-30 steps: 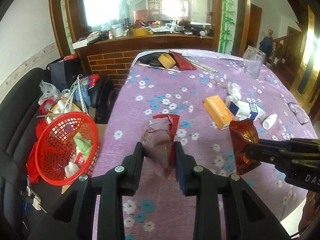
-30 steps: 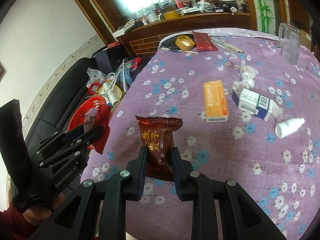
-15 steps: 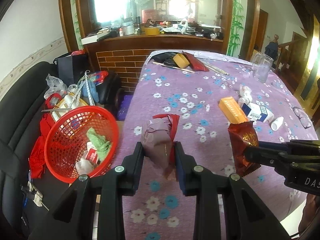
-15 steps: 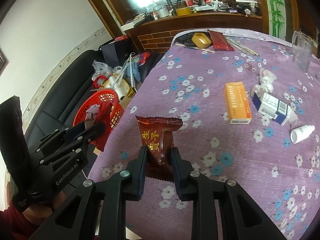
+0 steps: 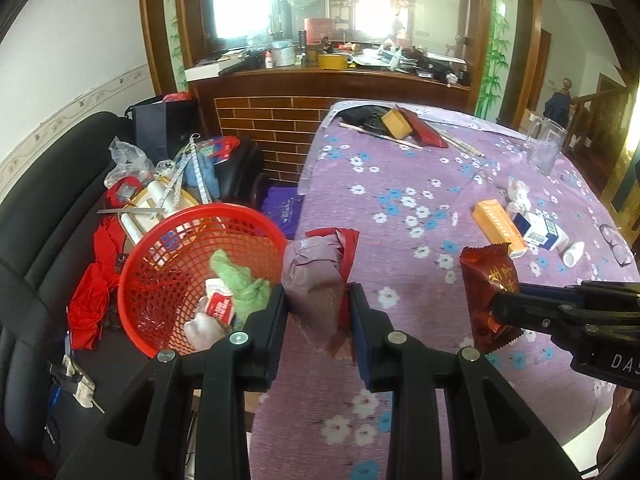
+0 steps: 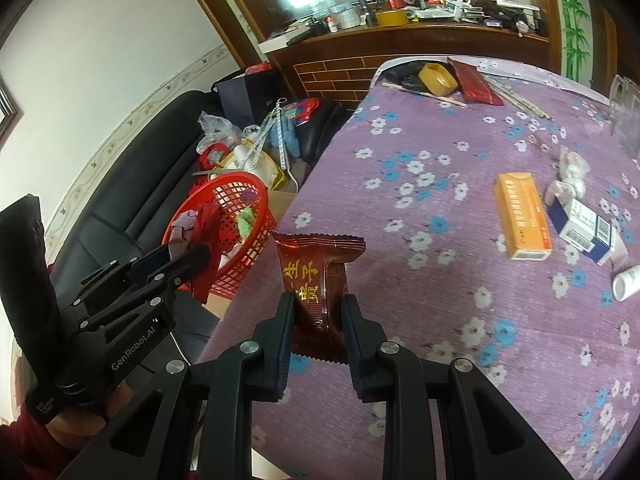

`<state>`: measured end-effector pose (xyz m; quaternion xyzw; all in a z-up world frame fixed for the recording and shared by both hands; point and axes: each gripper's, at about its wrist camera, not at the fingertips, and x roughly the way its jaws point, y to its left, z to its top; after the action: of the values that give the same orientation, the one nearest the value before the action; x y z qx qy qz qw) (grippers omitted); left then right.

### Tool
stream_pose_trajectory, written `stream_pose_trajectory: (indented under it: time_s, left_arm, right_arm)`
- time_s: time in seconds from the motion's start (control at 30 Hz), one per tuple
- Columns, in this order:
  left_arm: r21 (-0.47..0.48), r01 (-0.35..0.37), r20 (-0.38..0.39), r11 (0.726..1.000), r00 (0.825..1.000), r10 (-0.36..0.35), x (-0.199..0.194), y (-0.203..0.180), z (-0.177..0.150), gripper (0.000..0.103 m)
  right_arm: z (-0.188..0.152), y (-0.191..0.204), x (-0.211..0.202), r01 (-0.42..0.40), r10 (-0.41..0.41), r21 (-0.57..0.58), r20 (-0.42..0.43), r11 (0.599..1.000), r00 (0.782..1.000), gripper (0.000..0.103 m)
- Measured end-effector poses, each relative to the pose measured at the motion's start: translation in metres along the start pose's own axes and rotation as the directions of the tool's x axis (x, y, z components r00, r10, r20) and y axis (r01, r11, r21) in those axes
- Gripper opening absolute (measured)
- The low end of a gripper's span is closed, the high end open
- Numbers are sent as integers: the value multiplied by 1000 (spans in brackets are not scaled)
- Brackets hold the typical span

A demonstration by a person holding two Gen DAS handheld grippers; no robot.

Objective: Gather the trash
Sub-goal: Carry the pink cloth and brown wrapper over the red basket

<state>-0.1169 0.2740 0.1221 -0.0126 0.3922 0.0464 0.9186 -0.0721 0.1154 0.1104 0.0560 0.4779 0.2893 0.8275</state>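
My left gripper [image 5: 318, 294] is shut on a crumpled grey-and-red wrapper [image 5: 316, 276], held above the table's left edge beside the red mesh basket [image 5: 160, 264]. The basket holds green cloth and other scraps. My right gripper [image 6: 318, 300] is shut on a dark red snack packet [image 6: 316, 276] with gold characters, held above the purple flowered tablecloth [image 6: 440, 200]. The packet also shows in the left wrist view [image 5: 488, 288], to the right of my left gripper. In the right wrist view the left gripper [image 6: 192, 252] and its wrapper [image 6: 196, 224] hang by the basket [image 6: 236, 216].
On the table lie an orange box [image 6: 522, 216], a white-and-blue box [image 6: 584, 232], a small white bottle [image 6: 626, 282], crumpled white wrappers [image 6: 570, 172], a tape roll [image 6: 438, 78] and a glass jug [image 5: 546, 146]. A black sofa [image 5: 36, 200] with clutter stands to the left.
Both grippers have moved left toward the basket with their loads. The basket now looks larger and closer to my left gripper.
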Motion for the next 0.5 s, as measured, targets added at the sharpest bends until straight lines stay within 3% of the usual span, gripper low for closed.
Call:
stream_pose_trajectory:
  time_s: [0.5]
  left_arm:
    - [-69,-59,-8,996,998,59,2,52,-4,29]
  right_arm:
    - [20,38,31,-29,28,-63,-28,998,999,26]
